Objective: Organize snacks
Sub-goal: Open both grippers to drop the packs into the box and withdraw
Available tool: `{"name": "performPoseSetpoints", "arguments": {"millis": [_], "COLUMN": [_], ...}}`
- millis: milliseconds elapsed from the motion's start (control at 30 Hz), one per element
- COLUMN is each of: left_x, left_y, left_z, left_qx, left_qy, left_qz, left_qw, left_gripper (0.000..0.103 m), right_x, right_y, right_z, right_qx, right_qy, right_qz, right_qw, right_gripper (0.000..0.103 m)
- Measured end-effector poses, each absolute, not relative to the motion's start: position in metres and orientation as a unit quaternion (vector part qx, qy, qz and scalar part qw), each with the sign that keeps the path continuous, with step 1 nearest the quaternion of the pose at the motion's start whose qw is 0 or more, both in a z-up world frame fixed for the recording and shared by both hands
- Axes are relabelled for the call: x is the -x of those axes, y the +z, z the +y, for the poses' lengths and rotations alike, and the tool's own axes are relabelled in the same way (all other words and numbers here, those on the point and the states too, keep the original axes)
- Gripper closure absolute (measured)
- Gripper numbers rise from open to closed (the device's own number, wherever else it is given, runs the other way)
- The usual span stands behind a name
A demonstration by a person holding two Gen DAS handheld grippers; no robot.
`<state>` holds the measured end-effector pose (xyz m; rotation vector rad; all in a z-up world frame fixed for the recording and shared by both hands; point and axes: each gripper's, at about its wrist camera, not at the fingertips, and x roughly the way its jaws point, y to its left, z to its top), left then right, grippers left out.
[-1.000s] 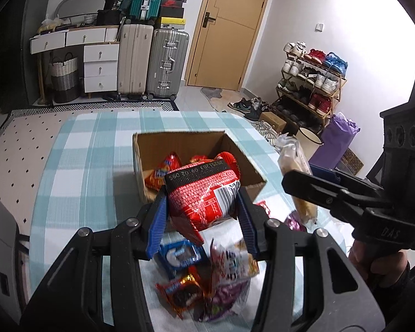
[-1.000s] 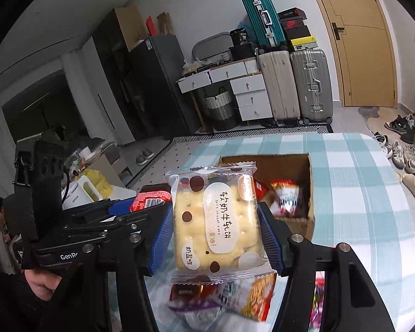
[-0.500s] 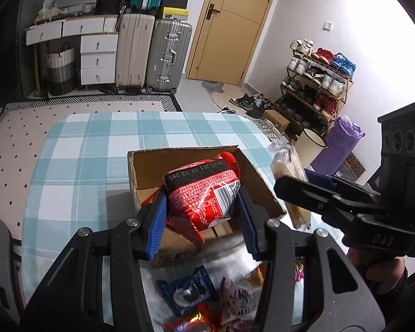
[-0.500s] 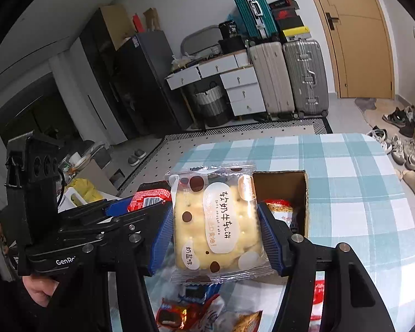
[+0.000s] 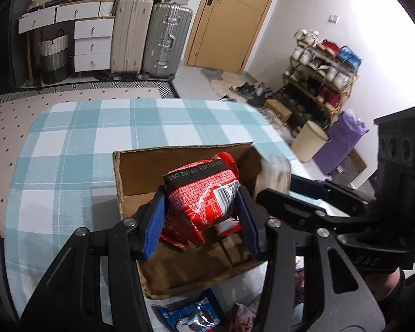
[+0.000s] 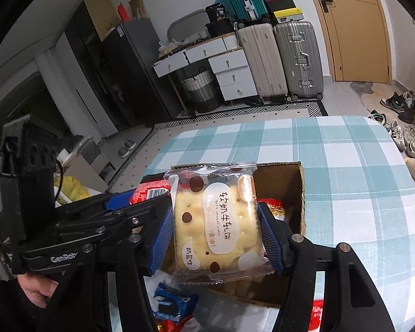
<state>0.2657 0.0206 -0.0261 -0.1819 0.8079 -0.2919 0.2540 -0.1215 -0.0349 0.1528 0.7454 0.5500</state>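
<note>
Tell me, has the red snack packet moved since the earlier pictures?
Yes. The red packet, in the left tool, moved forward over the cardboard box, leaving the loose snacks behind.

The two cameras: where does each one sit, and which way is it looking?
Left wrist: on the left tongs, looking down along them at a red snack packet over the cardboard box; right tongs alongside.
Right wrist: on the right tongs, facing a biscuit packet; left tongs, a hand show.
Shared: box, checked tablecloth, suitcases.

2 suitcases (image 5: 149, 36) stand beside a wooden door (image 5: 229, 19).
</note>
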Motion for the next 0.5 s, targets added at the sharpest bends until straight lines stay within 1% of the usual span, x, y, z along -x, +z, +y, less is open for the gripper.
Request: {"name": "performPoseSetpoints", "arguments": {"millis": [33, 67, 100, 133, 167, 200, 233, 500], "left_x": [-0.268, -0.269, -0.268, -0.267, -0.265, -0.264, -0.262, -0.235], "left_y": [-0.027, -0.028, -0.027, -0.025, -0.024, -0.023, -0.022, -0.011], "left_z": [0.019, 0.019, 0.02, 0.02, 0.021, 0.021, 0.021, 0.026], "left_qx": [0.083, 0.077, 0.077, 0.078, 0.078, 0.075, 0.072, 0.077], "left_qy": [-0.134, -0.124, -0.12, -0.126, -0.132, -0.13, -0.126, -0.112], "left_qz": [0.395, 0.396, 0.391, 0.384, 0.379, 0.377, 0.375, 0.365], "left_qw": [0.905, 0.907, 0.909, 0.911, 0.913, 0.914, 0.916, 0.921], "left_gripper": [0.052, 0.044, 0.04, 0.04, 0.037, 0.032, 0.03, 0.03], "right_x": [-0.257, -0.259, -0.261, -0.262, -0.262, -0.262, -0.261, -0.249], "right_y": [-0.037, -0.039, -0.041, -0.043, -0.044, -0.044, -0.044, -0.034], "right_z": [-0.122, -0.123, -0.125, -0.127, -0.131, -0.134, -0.137, -0.147], "right_qx": [-0.071, -0.069, -0.07, -0.072, -0.079, -0.083, -0.084, -0.085], "right_qy": [0.262, 0.257, 0.25, 0.246, 0.244, 0.245, 0.244, 0.242], "right_qz": [0.361, 0.36, 0.359, 0.358, 0.355, 0.353, 0.35, 0.337], "right_qw": [0.892, 0.894, 0.897, 0.898, 0.899, 0.899, 0.901, 0.906], "right_gripper": [0.041, 0.037, 0.031, 0.029, 0.025, 0.024, 0.024, 0.024]}}
